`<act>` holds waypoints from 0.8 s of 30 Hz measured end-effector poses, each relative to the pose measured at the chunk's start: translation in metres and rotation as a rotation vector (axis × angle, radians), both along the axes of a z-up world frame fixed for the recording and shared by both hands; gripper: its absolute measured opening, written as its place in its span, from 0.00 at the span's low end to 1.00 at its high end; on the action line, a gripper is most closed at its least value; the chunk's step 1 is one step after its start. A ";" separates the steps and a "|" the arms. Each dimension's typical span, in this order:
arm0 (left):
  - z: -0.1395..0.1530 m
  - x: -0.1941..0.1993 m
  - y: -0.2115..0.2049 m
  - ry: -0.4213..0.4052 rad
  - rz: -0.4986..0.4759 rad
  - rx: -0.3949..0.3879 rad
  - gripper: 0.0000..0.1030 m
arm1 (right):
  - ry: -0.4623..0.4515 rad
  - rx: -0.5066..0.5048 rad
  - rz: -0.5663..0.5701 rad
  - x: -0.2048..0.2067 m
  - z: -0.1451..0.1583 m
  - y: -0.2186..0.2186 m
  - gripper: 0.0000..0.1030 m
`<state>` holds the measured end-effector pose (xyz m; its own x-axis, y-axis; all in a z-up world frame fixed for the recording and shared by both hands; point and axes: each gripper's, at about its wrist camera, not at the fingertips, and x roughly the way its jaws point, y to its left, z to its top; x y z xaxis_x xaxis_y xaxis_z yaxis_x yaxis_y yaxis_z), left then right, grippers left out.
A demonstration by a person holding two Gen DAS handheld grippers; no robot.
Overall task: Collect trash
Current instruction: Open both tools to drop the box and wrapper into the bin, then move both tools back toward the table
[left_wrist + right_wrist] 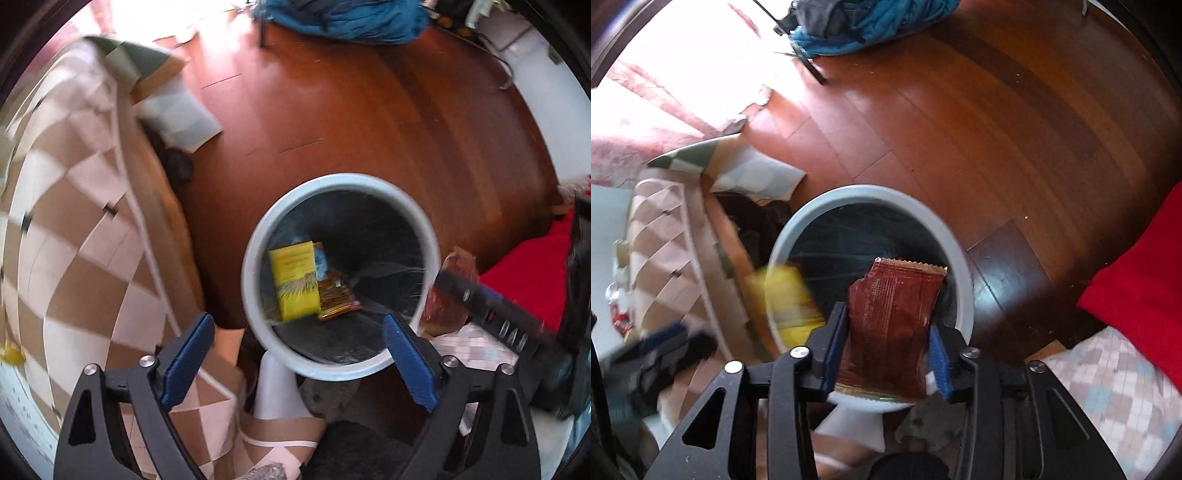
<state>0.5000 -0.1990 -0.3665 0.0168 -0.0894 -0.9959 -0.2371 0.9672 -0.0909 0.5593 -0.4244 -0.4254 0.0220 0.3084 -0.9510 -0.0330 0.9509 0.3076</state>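
A round light-blue trash bin (255,236) with a dark liner stands on the wood floor. Inside lie a yellow packet (295,280) and a red-orange wrapper (338,295). My left gripper (299,354) is open and empty above the bin's near rim. My right gripper (888,354) is shut on a dark red-brown snack wrapper (894,317), held over the bin (956,258). That wrapper (448,291) and the right gripper (491,310) show at the bin's right edge in the left view. A blurred yellow packet (786,295) shows at the bin's left rim.
A sofa with a brown-and-pink checked cover (81,236) is on the left. A red cushion (1141,295) and checked cloth (1108,384) lie on the right. A blue heap of fabric (351,18) is at the far end. Papers (181,118) lie beside the sofa.
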 end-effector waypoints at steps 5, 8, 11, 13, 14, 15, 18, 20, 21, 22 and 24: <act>0.005 -0.022 0.003 -0.005 0.019 0.042 0.91 | -0.014 -0.026 -0.012 0.005 -0.008 0.004 0.86; 0.014 -0.032 0.002 -0.027 0.012 0.106 0.91 | -0.040 -0.063 0.001 -0.001 0.002 0.007 1.00; 0.028 -0.040 0.000 -0.059 0.002 0.171 0.91 | -0.080 -0.143 0.040 -0.012 0.024 0.010 1.00; 0.034 -0.043 0.002 -0.074 -0.001 0.188 0.91 | -0.104 -0.165 0.063 -0.018 0.038 0.013 1.00; 0.041 -0.046 0.002 -0.087 0.001 0.192 0.91 | -0.114 -0.179 0.077 -0.021 0.044 0.015 1.00; 0.042 -0.048 0.001 -0.095 0.002 0.198 0.91 | -0.124 -0.203 0.096 -0.026 0.053 0.018 1.00; 0.055 -0.053 0.003 -0.119 0.008 0.204 0.91 | -0.124 -0.219 0.132 -0.036 0.069 0.023 1.00; 0.064 -0.056 0.004 -0.130 0.010 0.207 0.91 | -0.118 -0.225 0.153 -0.044 0.080 0.026 1.00; 0.071 -0.059 0.004 -0.141 0.010 0.209 0.91 | -0.117 -0.228 0.158 -0.048 0.084 0.025 1.00; 0.075 -0.061 0.004 -0.148 0.011 0.210 0.91 | -0.118 -0.224 0.165 -0.052 0.091 0.026 1.00; 0.088 -0.067 0.006 -0.165 0.014 0.208 0.91 | -0.118 -0.226 0.164 -0.059 0.101 0.025 1.00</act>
